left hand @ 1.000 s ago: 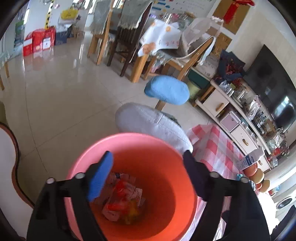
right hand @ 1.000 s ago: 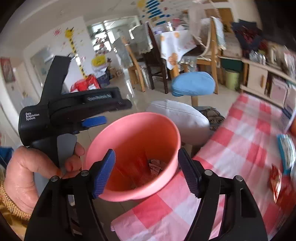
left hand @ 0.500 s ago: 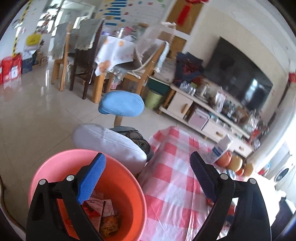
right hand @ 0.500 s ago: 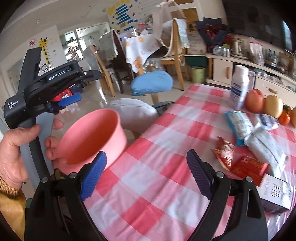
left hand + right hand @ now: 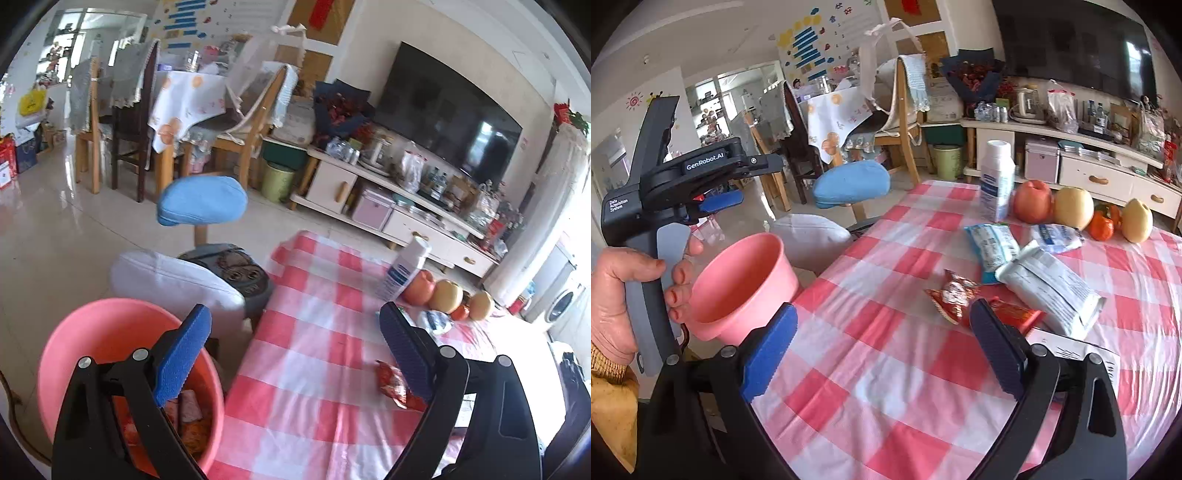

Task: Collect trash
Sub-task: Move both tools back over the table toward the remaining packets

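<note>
Right hand-held gripper (image 5: 882, 347) just opening, empty, red wrapper (image 5: 955, 295) just ahead

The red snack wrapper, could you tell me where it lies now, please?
In the right wrist view the red snack wrapper lies mid-table on the checked cloth, left of the white packet.

Right claw (image 5: 882, 350) wide open, empty, over checked tablecloth (image 5: 886, 387) nr red wrapper (image 5: 955, 295).
</note>
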